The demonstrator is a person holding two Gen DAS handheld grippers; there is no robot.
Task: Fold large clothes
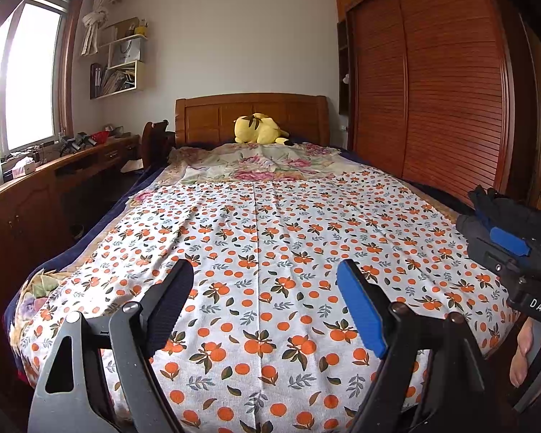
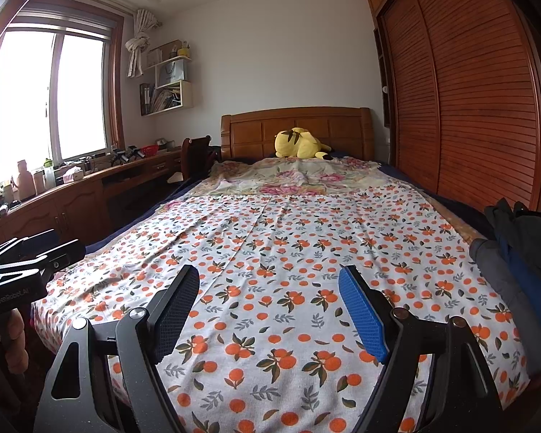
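Observation:
A pile of dark grey and blue clothes (image 2: 515, 252) lies on the bed's right edge; in the left wrist view (image 1: 487, 202) it sits mostly behind the other gripper. My left gripper (image 1: 267, 270) is open and empty, above the foot of the bed over the orange-print sheet (image 1: 270, 252). My right gripper (image 2: 268, 276) is open and empty too, held over the same sheet (image 2: 288, 245), left of the clothes pile. Each gripper's body shows at the edge of the other's view.
A yellow plush toy (image 2: 299, 144) lies by the wooden headboard (image 2: 295, 122). A wooden wardrobe (image 2: 469, 90) lines the right side. A desk (image 2: 90, 187) with bottles and clutter runs under the window at left, with a chair (image 2: 194, 155) beside the bed.

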